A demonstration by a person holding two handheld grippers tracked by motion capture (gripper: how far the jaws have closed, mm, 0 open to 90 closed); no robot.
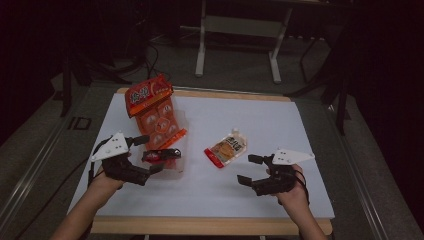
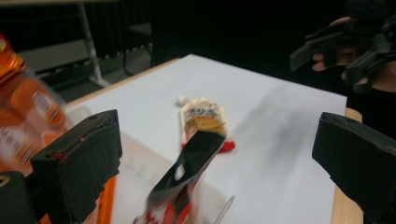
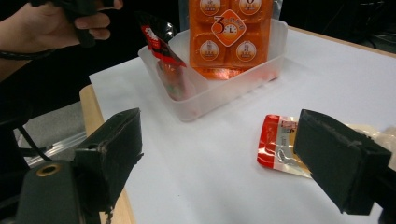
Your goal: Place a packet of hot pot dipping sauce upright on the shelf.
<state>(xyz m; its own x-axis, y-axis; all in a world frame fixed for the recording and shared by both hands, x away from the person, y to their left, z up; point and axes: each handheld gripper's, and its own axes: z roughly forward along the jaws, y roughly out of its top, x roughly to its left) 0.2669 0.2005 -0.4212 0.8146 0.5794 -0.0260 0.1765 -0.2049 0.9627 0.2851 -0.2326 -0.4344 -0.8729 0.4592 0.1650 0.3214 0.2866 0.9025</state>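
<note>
Clear plastic tub [image 1: 176, 165] at nine o'clock on the white table [image 1: 280, 125], tall orange snack pack [image 1: 155, 107] standing inside, small black-and-red sachet [image 1: 161, 155] leaning beside it, left claw [image 1: 146, 152] gaping empty around the sachet, cream-and-red pouch [image 1: 226, 148] lying flat mid-table, right claw [image 1: 250, 169] wide open, empty, at five o'clock.

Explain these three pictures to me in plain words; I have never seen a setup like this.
A person sits at a table covered with a white sheet and holds a hand tool with two black jaws in each hand. The high view looks down from above: the left gripper and the right gripper both stand open and hold nothing. The other two pictures come from small cameras riding on each tool, looking out between its own jaws. On the sheet stands a clear plastic tray with a tall orange packet leaning in it and a small black and red packet at its near end. A pale pouch with a red edge lies flat between the tray and the right gripper.
</note>
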